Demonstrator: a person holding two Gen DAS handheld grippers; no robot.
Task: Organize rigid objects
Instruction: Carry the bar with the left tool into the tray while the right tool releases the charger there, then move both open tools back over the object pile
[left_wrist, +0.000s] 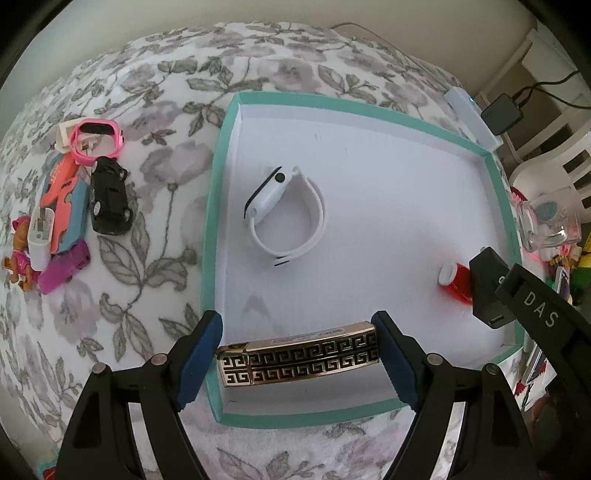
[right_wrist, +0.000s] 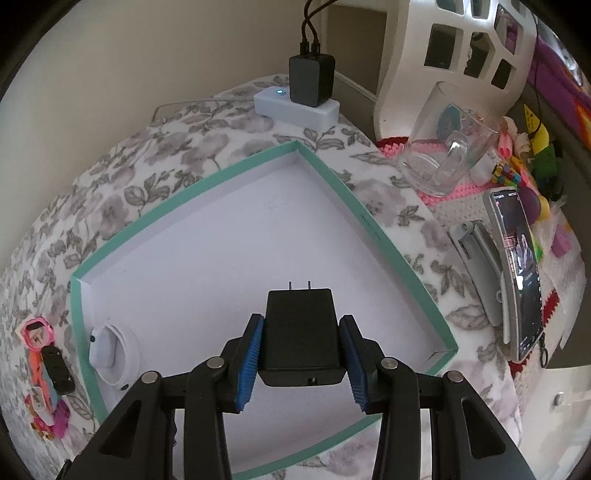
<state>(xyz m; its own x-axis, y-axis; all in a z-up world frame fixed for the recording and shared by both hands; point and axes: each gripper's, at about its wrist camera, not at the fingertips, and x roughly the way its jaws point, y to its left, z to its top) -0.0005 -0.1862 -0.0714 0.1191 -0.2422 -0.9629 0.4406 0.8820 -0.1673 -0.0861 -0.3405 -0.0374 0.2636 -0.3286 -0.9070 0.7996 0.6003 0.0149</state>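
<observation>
A gold-and-black patterned lighter (left_wrist: 298, 354) sits lengthwise between the blue pads of the left gripper (left_wrist: 299, 360), whose jaws stand wide and press on both of its ends, over the near edge of the teal-rimmed box (left_wrist: 211, 236). The right gripper (right_wrist: 301, 360) is closed much narrower on a black plug adapter (right_wrist: 301, 332), prongs pointing away, held over the box's white floor. Inside the box lie a white smartwatch (left_wrist: 286, 212) and a small red-and-white object (left_wrist: 456, 280) beside the adapter. Left of the box, on the floral cloth (left_wrist: 166, 184), are a black toy car (left_wrist: 110, 195) and a pink watch case (left_wrist: 96, 138). To the right stand a glass mug (right_wrist: 443, 158) and a phone (right_wrist: 517, 273).
</observation>
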